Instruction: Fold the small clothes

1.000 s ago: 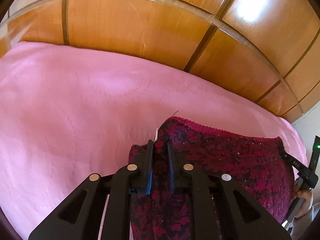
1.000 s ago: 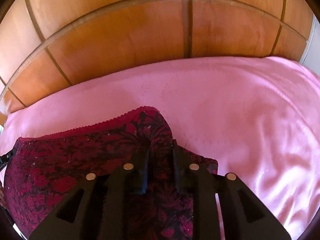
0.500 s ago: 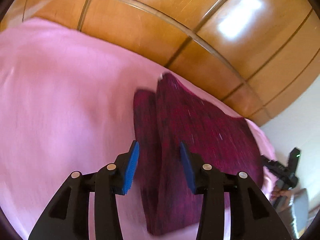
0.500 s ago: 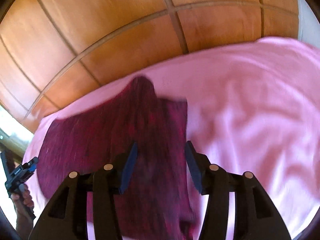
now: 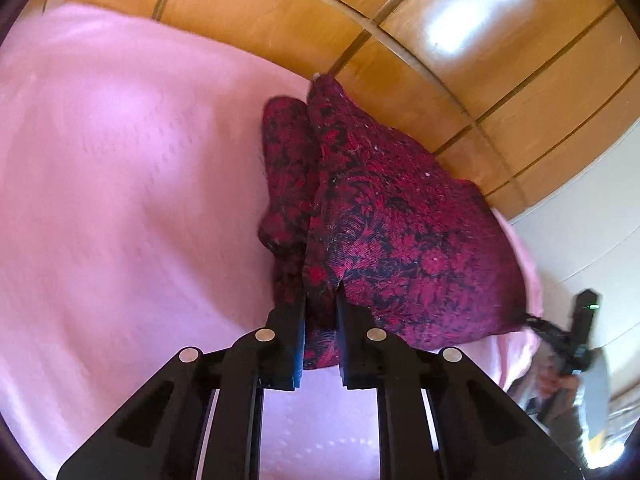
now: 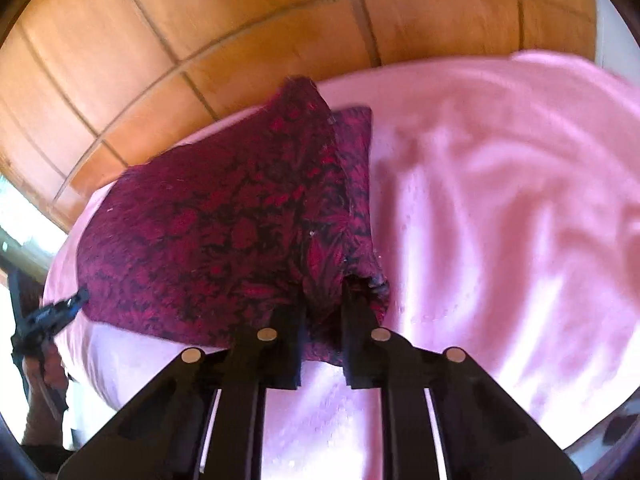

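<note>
Both tongs, left (image 5: pixel 321 300) and right (image 6: pixel 323 298), pinching red garment (image 5: pixel 400 232)

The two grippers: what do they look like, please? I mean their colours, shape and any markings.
The left gripper and right gripper look alike: matte black, angular plastic linkages with triangular cut-outs, each carrying four round silver pins and two flat, narrow fingers. In the left wrist view, a thin blue pad edge shows on one finger. No cables, sleeves or printed markings are visible on either.

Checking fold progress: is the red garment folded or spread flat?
Partly folded: the red garment lies on the pink sheet with one layer doubled over another, both grippers pinching its near edge.
</note>
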A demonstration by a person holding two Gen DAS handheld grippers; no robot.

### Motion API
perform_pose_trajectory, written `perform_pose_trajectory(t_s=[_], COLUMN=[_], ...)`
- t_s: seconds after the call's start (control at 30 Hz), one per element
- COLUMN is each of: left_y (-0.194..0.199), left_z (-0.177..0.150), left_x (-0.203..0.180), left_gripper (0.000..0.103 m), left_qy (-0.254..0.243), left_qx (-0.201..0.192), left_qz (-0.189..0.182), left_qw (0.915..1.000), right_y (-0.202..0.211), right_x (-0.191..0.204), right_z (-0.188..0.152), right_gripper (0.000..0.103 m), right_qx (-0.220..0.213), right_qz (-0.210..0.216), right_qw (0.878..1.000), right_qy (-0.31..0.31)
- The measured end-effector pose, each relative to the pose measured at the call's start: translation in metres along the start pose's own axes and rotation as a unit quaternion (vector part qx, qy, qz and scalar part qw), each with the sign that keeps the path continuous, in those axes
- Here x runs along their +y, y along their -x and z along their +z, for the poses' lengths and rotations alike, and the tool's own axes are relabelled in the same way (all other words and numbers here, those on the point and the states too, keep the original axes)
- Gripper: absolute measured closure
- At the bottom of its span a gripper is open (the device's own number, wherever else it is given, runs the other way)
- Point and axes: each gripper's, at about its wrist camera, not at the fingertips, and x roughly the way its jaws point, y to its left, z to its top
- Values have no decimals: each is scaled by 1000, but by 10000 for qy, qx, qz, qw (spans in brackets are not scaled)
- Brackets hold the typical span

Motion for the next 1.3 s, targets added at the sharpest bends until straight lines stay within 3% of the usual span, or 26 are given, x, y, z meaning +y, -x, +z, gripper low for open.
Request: perform_pose_trajectory(t_s=[0.13, 0.2, 0.3, 0.33, 0.37, 0.43, 0.5, 0.6, 0.73, 0.83, 0.97, 1.1, 1.17, 1.2, 1.27, 1.3], left_y=[-3, -8, 5, 12, 21, 35, 44, 39, 15, -10, -45, -46, -33, -29, -28, -28], left_z=[4, -1, -5, -7, -4, -3, 2, 9, 20, 29, 43, 50, 52, 55, 63, 69], left_x=[3, -4, -15, -16, -20, -23, -29, -43, -54, -54, -38, -40, -50, -54, -53, -49], left_gripper=[91, 91, 88, 88, 88, 88, 88, 88, 87, 88, 88, 88, 88, 85, 51, 46], left_qy=[74, -37, -242, -276, -314, -337, -402, -616, -812, -827, -535, -378, -492, -584, -568, -469], left_qx=[189, 289, 26, -115, -323, -606, -815, -908, -804, -550, -246, -218, -398, -468, -548, -619], left_qz=[37, 240, 476, 482, 473, 395, 250, 233, 206, 524, 885, 954, 912, 999, 1071, 1096], left_qw=[9998, 9993, 9986, 9984, 9979, 9968, 9956, 9937, 9932, 9937, 9943, 9945, 9938, 9922, 9911, 9909], right_y=[-8, -22, -22, -19, -15, -2, 12, 11, -21, -53, -96, -118, -121, -121, -121, -119], right_x=[-10, -20, -17, -13, -9, -2, 9, 29, 69, 84, 88, 82, 81, 81, 81, 81], right_z=[-20, -27, -26, -24, -21, -16, -6, 5, 23, 37, 53, 62, 61, 59, 53, 53], right_gripper=[92, 92, 87, 81, 66, 55, 52, 44, 42, 41, 39, 37, 37, 37, 37, 37], right_qx=[290, 398, 286, 277, 205, -58, -424, -648, -585, -425, -208, -296, -388, -439, -545, -569], right_qz=[-135, -126, -115, -173, -298, -536, -540, -396, -427, -445, -807, -882, -892, -900, -900, -890], right_qw=[9995, 9987, 9991, 9993, 9993, 9985, 9976, 9968, 9946, 9942, 9913, 9904, 9903, 9898, 9890, 9891], right_qy=[-48, -288, -295, -181, -95, 12, 76, 250, 748, 877, 1024, 1019, 994, 1011, 1040, 1031])
